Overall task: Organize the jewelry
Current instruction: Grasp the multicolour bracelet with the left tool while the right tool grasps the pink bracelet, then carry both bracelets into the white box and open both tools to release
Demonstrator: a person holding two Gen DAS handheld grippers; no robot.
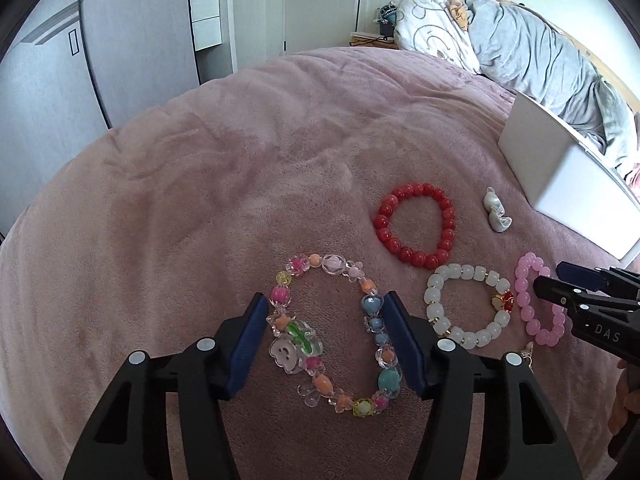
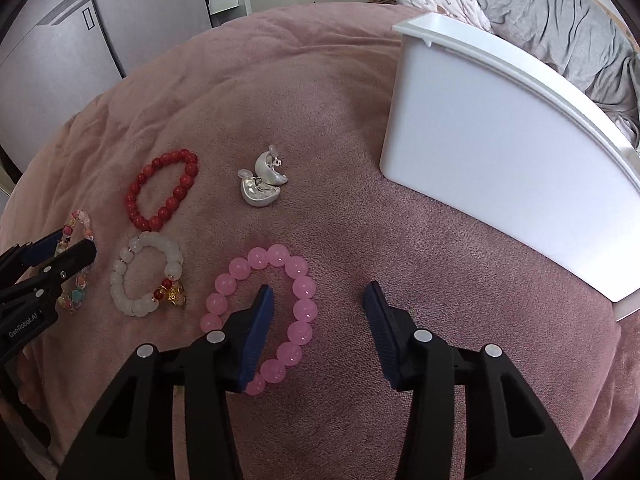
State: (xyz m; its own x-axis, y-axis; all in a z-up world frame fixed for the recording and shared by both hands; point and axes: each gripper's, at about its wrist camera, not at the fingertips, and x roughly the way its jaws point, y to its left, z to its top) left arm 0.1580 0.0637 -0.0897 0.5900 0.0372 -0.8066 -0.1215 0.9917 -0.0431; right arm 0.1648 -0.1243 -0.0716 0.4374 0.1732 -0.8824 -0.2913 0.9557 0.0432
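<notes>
Grippers are seen tilted steeply down over a pink blanket (image 1: 224, 168). The left gripper (image 1: 326, 344) is held half spread around the multicoloured charm bracelet (image 1: 332, 336), whose beads lie between the blue pads; the right pad sits against the blue beads, the left pad just beside the clear charms, so no firm grip is shown. The right gripper (image 2: 318, 332) is also part open: its left finger is set inside the loop of the pink bead bracelet (image 2: 264, 312), while the right finger is kept apart on bare blanket.

Between the two, a white bead bracelet (image 2: 146, 280) with a gold charm is laid. Farther off, a red bead bracelet (image 1: 416, 226) and silver earrings (image 2: 262, 182) are found. At the far right a white box (image 2: 500, 160) stands upright.
</notes>
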